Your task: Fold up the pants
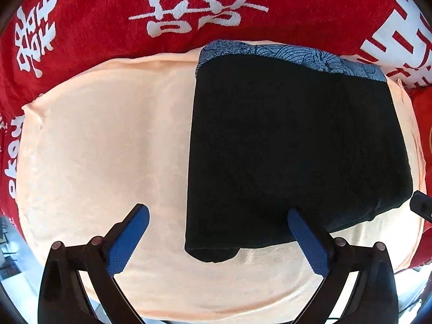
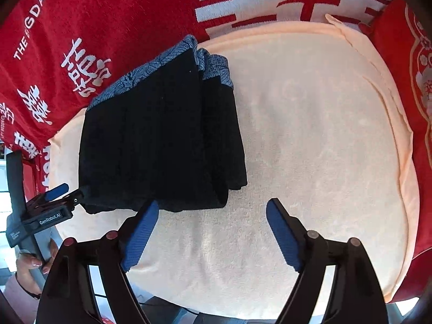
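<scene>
The black pants (image 1: 291,145) lie folded into a compact rectangle on a peach towel (image 1: 102,140), with a blue patterned waistband (image 1: 291,54) at the far edge. In the right wrist view the folded pants (image 2: 162,135) sit at the left of the towel (image 2: 310,135). My left gripper (image 1: 218,216) is open and empty, just above the pants' near edge. My right gripper (image 2: 213,210) is open and empty, near the pants' near right corner. The left gripper also shows in the right wrist view (image 2: 54,197), at the pants' near left corner.
A red blanket with white characters (image 1: 108,13) lies under and beyond the towel. A red cushion (image 2: 410,81) sits at the right. The person's hand (image 2: 29,264) holds the left gripper's handle.
</scene>
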The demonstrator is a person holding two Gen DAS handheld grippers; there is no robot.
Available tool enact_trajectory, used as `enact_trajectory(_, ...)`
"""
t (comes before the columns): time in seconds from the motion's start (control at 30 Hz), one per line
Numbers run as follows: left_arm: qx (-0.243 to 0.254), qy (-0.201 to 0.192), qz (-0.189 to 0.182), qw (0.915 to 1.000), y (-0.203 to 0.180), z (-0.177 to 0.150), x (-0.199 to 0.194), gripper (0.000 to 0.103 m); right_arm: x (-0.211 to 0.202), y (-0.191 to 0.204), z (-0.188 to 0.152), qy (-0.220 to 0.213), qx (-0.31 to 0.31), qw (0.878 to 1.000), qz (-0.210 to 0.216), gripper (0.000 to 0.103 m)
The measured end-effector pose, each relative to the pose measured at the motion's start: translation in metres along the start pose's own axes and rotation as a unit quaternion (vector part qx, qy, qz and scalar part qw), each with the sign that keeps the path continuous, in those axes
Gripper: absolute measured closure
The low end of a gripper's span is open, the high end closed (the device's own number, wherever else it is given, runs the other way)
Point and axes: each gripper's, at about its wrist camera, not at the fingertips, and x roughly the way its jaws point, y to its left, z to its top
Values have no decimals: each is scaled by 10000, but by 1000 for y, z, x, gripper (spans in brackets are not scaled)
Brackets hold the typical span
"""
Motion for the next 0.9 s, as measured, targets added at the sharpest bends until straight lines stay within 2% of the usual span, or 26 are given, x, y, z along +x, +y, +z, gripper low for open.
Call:
enact_trajectory(0.47,74,-67,-30,9999,-4,10,-1,0,4,-1,11,65,66,10000,2,17)
enact_trajectory(0.8,-42,-119,-239,9996,1,23,-1,0,6,-2,15,98,97,9999,-2,17)
enact_trajectory(0.9,-97,-121,-403,9991,5,26,-2,0,7,-3,17,106,103,9999,1,17)
